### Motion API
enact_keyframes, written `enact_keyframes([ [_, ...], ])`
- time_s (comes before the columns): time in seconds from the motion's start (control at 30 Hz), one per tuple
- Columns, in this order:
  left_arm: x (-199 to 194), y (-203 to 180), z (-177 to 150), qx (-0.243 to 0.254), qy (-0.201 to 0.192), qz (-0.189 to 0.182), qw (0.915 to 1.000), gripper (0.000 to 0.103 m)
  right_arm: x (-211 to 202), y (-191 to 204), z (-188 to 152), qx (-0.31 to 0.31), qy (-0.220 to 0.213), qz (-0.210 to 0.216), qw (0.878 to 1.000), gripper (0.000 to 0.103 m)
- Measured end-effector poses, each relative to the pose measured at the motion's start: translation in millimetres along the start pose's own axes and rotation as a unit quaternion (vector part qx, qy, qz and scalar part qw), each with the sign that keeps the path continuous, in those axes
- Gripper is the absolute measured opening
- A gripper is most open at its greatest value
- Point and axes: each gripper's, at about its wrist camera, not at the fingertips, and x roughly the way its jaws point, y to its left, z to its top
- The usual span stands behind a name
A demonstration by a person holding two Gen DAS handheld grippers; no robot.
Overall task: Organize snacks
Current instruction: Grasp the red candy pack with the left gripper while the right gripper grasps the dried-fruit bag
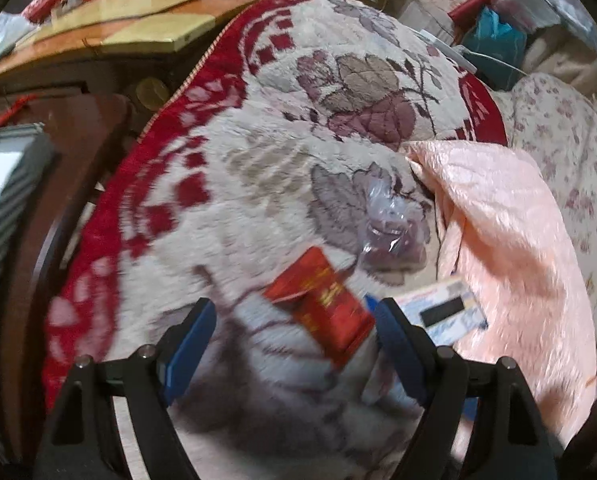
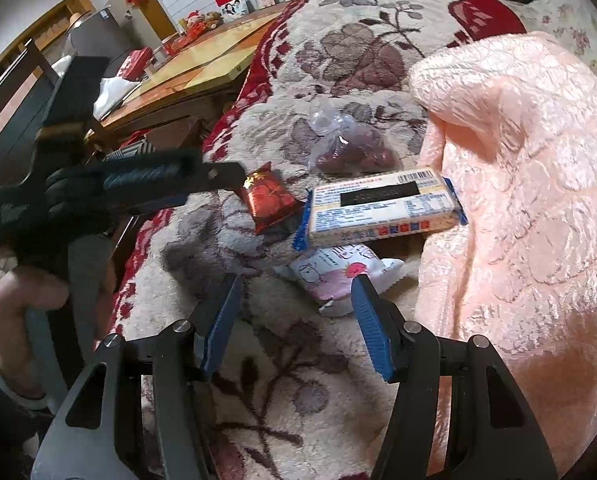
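**Left tool closing in on the red snack packet**

The snacks lie on a floral plush blanket (image 2: pixel 338 60) in cream and red, spread over what looks like a bed or sofa, with a wooden counter (image 2: pixel 202 68) beyond its far edge. A peach quilted cover (image 2: pixel 518 200) is bunched along the right side of the blanket, and the snacks sit clustered just beside its edge.

Largest of them is a long biscuit pack (image 2: pixel 382 206) with blue ends, lying label-up and resting partly on a white and pink pouch (image 2: pixel 338 276). Behind the biscuits is a clear bag of dark red dates (image 2: pixel 350 152). To the left lies a small red foil packet (image 2: pixel 268 200), apart from the biscuit pack but near it.

The step in hand appears to be the first pick: nothing is gathered yet and all four snacks lie loose. The left tool (image 1: pixel 294 320) has its jaws wide apart and holds nothing; in its own view the red packet sits between the fingers, nearer the right one, while the right wrist view shows its tip at the packet's near corner. The right tool (image 2: pixel 296 304) is also spread wide and empty, hovering over the white and pink pouch.

The next move likely calls for the left tool to centre on the red packet, press lightly into the soft pile and close across its narrow width; crinkly foil on plush may slip or tilt.
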Motion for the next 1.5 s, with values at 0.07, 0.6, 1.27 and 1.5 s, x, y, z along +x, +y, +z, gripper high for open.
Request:
enact_keyframes([
  [0.07,10,-5,3,-0.009,0.006,-0.003,0.9999,0.084,1,-3,0,0.004,0.0,0.002,1.0,0.057],
  [0.6,29,11,6,0.019,0.046,-0.005,0.9987,0.084,4,-9,18,0.009,-0.01,0.01,1.0,0.057],
  [1.27,6,17,4,0.05,0.011,-0.018,0.9985,0.029,41,-14,95,-0.018,-0.021,-0.023,0.999,0.061],
  [1.5,-14,48,1,0.049,0.004,-0.01,0.9988,0.028,111,-28,121,-0.01,0.046,-0.081,0.996,0.072],
])
